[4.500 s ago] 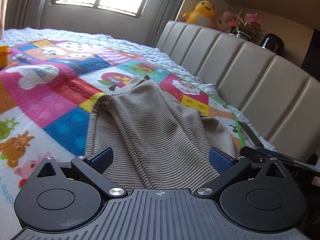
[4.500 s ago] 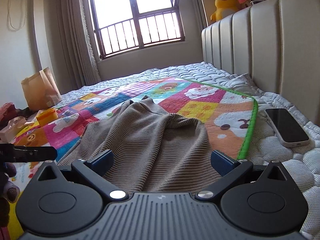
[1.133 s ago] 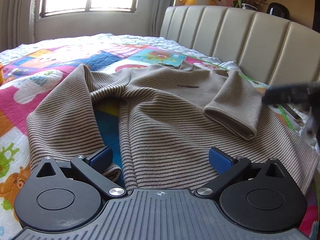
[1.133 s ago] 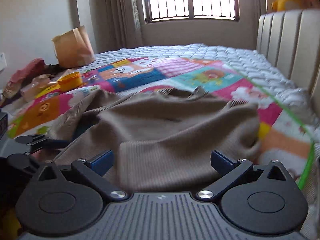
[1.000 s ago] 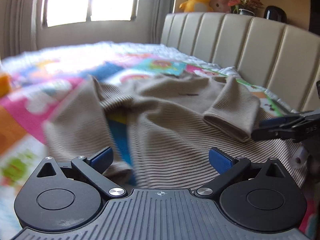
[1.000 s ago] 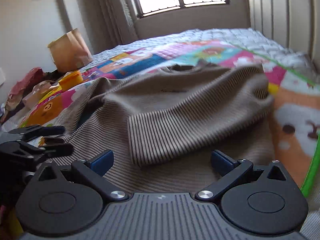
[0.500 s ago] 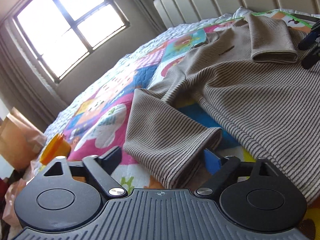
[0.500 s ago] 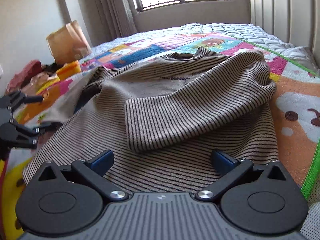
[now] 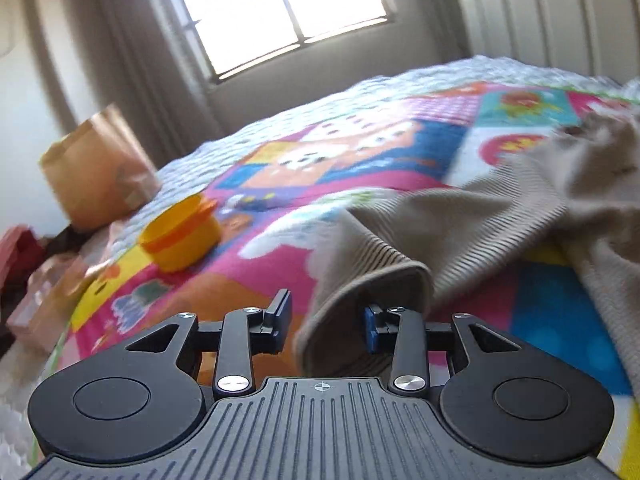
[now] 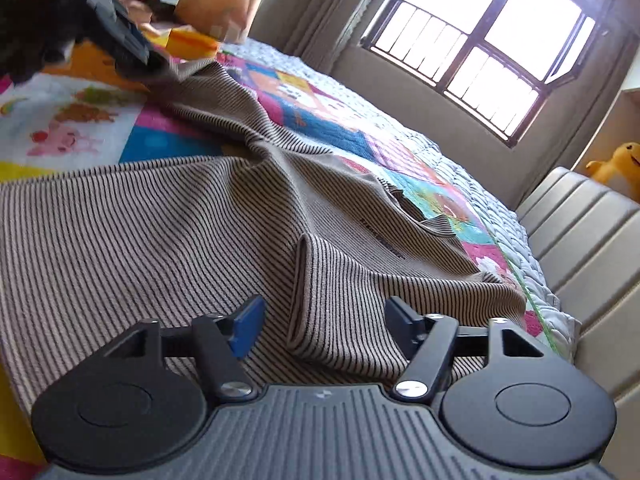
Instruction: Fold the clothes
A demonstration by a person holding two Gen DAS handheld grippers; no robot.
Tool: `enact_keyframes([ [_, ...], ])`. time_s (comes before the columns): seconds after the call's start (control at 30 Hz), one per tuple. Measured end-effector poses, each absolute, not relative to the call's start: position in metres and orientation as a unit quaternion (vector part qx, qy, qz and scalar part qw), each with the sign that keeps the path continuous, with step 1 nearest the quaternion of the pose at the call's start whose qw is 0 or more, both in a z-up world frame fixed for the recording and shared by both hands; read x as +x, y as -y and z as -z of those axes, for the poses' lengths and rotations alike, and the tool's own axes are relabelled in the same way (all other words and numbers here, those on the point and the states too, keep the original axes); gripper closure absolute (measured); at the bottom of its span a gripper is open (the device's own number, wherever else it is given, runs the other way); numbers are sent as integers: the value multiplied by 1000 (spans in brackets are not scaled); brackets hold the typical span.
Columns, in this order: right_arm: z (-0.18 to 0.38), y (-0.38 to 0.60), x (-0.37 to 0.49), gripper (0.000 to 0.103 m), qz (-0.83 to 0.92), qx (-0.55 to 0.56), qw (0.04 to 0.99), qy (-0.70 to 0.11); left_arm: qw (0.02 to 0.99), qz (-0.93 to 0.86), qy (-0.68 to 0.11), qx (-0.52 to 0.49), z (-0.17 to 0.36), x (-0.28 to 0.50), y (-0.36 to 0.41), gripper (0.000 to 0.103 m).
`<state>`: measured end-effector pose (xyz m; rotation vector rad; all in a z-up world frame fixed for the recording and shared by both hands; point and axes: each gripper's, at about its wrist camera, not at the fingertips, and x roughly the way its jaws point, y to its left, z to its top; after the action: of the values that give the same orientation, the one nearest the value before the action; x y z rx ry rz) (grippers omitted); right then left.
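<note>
Left wrist view: black left gripper (image 9: 326,322) with blue pads, jaws closing around the open cuff of one sleeve (image 9: 384,248) of a beige, finely dark-striped knit sweater (image 9: 580,200); cuff between the pads, right pad at its edge, left pad clear of it, so not yet pinched. Sweater sprawled from the cuff toward 2 o'clock over a bright patchwork cartoon play mat (image 9: 352,152) laid on a white quilted bed (image 9: 460,70). Small yellow-orange plastic tub (image 9: 180,234) on the mat at 10 o'clock. Brown paper bag (image 9: 96,168) beyond the bed's edge, further toward 10 o'clock. Sunlit window (image 9: 276,8) at 12 o'clock, cream padded headboard (image 9: 560,12) at 1 o'clock. Picture blurred.

Right wrist view: black right gripper (image 10: 324,326) with blue pads, jaws closing, folded-over second sleeve cuff (image 10: 332,300) between them; right pad at the fabric, left pad apart from it, no pinch yet. Sweater body spread flat from 9 o'clock to the middle, neckline toward 2 o'clock. Left gripper at 10 o'clock, at the far sleeve end. Barred window at 1 o'clock, yellow plush duck (image 10: 618,166) at 3 o'clock above the headboard.
</note>
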<state>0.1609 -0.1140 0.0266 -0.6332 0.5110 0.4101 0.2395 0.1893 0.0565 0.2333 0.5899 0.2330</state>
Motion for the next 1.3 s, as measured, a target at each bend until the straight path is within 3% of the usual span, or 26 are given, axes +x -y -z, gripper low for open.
enact_keyframes([
  [0.1,-31,118,172,70,-199,-309,896,-248,953,-142,-267,17,-78,231,-226,58],
  [0.23,-42,128,181,83,-189,-309,902,-234,966,-77,-240,-64,-93,216,-223,29],
  [0.4,-89,181,202,93,-104,-241,944,-202,960,65,-243,-119,-92,210,-180,9],
  [0.6,-140,286,219,93,29,-127,975,-180,948,134,-276,-89,-67,213,-128,5],
  [0.83,-115,383,240,90,166,-49,965,-199,923,72,-319,-201,-42,222,-177,6],
  [0.87,-106,392,241,83,175,-27,963,-204,921,56,-318,-218,-40,221,-189,6],
  [0.93,-93,404,235,55,172,43,963,-201,916,24,-313,-250,-39,219,-211,7],
  [0.97,-86,406,228,33,153,79,966,-192,912,9,-310,-271,-37,217,-222,8],
  [1.0,-80,405,218,21,127,114,969,-178,906,-5,-306,-293,-36,214,-234,10],
  [1.13,-52,394,193,0,-12,246,958,-144,861,-41,-295,-413,-21,215,-275,21],
  [1.3,-8,372,194,0,-152,329,919,-156,824,-72,-274,-490,-6,231,-288,23],
])
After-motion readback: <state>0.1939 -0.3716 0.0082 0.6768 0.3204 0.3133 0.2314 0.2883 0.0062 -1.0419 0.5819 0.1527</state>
